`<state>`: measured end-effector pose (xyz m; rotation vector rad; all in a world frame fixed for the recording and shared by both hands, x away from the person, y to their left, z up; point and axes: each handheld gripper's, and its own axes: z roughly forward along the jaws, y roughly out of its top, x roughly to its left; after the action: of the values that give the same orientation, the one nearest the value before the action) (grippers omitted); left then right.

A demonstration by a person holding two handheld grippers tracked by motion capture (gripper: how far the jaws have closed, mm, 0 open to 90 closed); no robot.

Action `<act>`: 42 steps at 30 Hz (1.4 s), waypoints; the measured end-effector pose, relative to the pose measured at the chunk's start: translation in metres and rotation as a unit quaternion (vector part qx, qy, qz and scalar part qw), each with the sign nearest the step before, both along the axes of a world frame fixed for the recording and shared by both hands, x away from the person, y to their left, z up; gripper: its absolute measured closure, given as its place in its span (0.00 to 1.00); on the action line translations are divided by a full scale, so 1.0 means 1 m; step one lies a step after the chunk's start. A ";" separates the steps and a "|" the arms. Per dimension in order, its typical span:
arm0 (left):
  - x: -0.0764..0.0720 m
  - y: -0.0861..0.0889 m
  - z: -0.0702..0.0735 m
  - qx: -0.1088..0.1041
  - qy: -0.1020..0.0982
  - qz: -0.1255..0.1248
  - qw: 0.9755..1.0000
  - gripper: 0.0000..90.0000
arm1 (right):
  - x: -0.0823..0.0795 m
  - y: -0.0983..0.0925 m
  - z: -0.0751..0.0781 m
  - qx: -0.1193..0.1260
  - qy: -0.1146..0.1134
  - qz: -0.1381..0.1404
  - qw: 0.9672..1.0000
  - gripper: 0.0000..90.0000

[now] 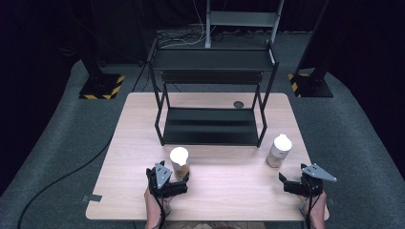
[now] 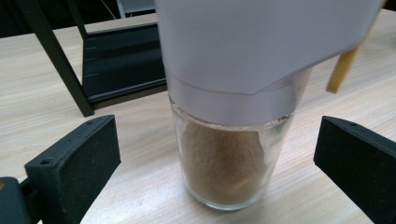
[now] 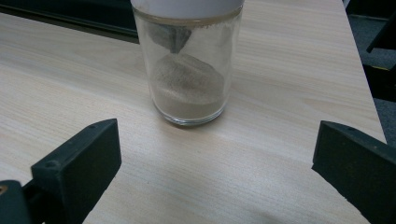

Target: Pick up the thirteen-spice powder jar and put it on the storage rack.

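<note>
1. Pale wood is covering the counter (image 1: 219,191) you are working at, and a black metal rack (image 1: 210,95) is standing at its far middle.
2. You are holding your left tongs (image 1: 179,179) spread wide around a glass jar (image 1: 179,163) with a white cap; in the left gripper view the jar (image 2: 229,163) is sitting between the two black jaws, and neither jaw is touching the glass.
3. That jar is standing upright on the counter, just in front of the rack's lower shelf, and brown powder is filling its lower part.
4. You are keeping your right tongs (image 1: 286,182) spread wide as well, with nothing between the jaws.
5. A second glass jar (image 1: 278,150) with a white cap is standing upright near the right front leg of the rack, a little beyond your right tongs; in the right gripper view this jar (image 3: 187,74) is holding greyish powder and is standing ahead of the jaws, apart from them.
</note>
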<state>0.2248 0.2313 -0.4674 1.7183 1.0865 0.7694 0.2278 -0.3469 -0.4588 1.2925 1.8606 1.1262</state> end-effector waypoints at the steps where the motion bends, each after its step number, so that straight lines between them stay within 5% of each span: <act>1: 0.002 0.000 0.000 0.000 0.002 -0.001 1.000 0.00 | 0.000 0.000 0.000 0.000 0.000 0.000 1.000 0.00; 32: 0.030 -0.011 -0.003 -0.009 0.015 -0.012 1.000 0.00 | -0.001 0.000 -0.001 0.000 -0.003 -0.002 1.000 0.00; 39: 0.026 -0.011 -0.004 -0.017 0.006 -0.011 1.000 0.34 | -0.002 0.001 -0.001 -0.001 -0.004 -0.002 1.000 0.00; 42: 0.027 -0.009 -0.004 -0.020 0.006 -0.016 1.000 0.34 | -0.002 0.001 -0.001 -0.001 -0.004 -0.002 1.000 0.00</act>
<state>0.2522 0.2221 -0.4716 1.7046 1.0740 0.7127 0.2263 -0.3461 -0.4596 1.2873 1.8528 1.1252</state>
